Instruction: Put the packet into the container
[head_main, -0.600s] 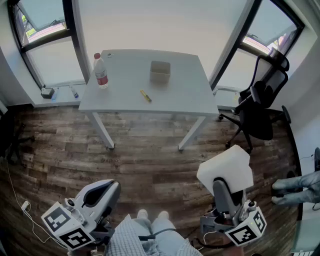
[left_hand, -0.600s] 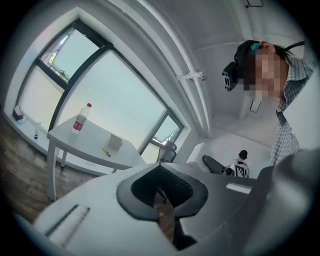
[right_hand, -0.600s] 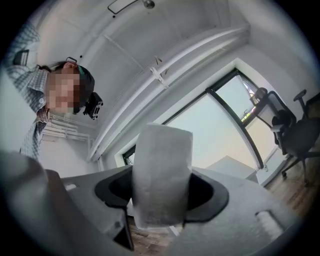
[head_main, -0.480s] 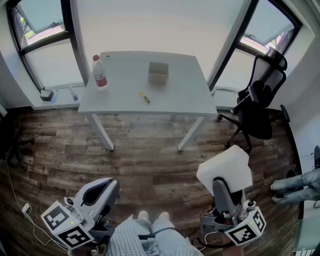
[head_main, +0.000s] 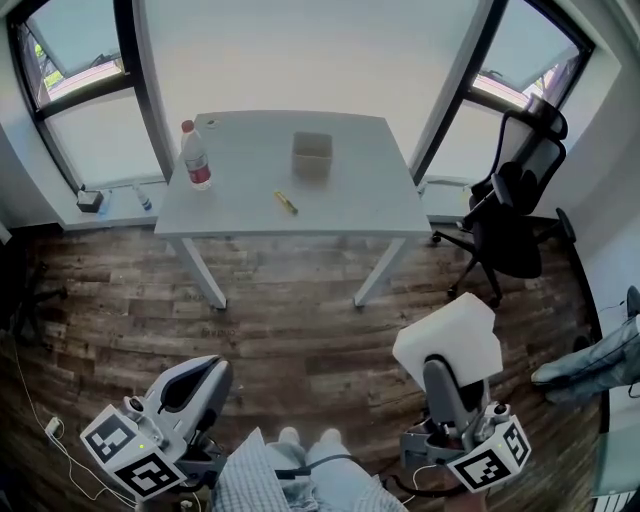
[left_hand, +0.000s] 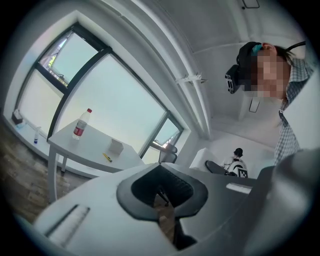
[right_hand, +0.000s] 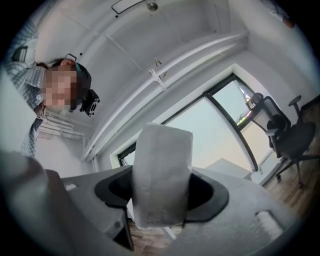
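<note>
A white packet (head_main: 450, 338) is clamped in my right gripper (head_main: 448, 368) at the lower right, above the wood floor. In the right gripper view the packet (right_hand: 162, 175) stands upright between the two jaws and fills the gap. My left gripper (head_main: 200, 385) hangs at the lower left with its jaws together and nothing between them; the left gripper view (left_hand: 162, 196) shows the same. The small grey container (head_main: 312, 155) stands open-topped on the grey table (head_main: 350, 195), far ahead of both grippers. It also shows small in the left gripper view (left_hand: 116, 146).
A water bottle (head_main: 196, 157) stands at the table's left end and a thin yellow item (head_main: 286, 202) lies near the front edge. A black office chair (head_main: 520, 215) is right of the table. Another person's legs (head_main: 590, 365) reach in at the right edge. Cables lie at the lower left.
The head view has shifted a little, so the table sits slightly lower in the picture. The legs at the right edge have moved. Both grippers keep their places and the packet stays held.
</note>
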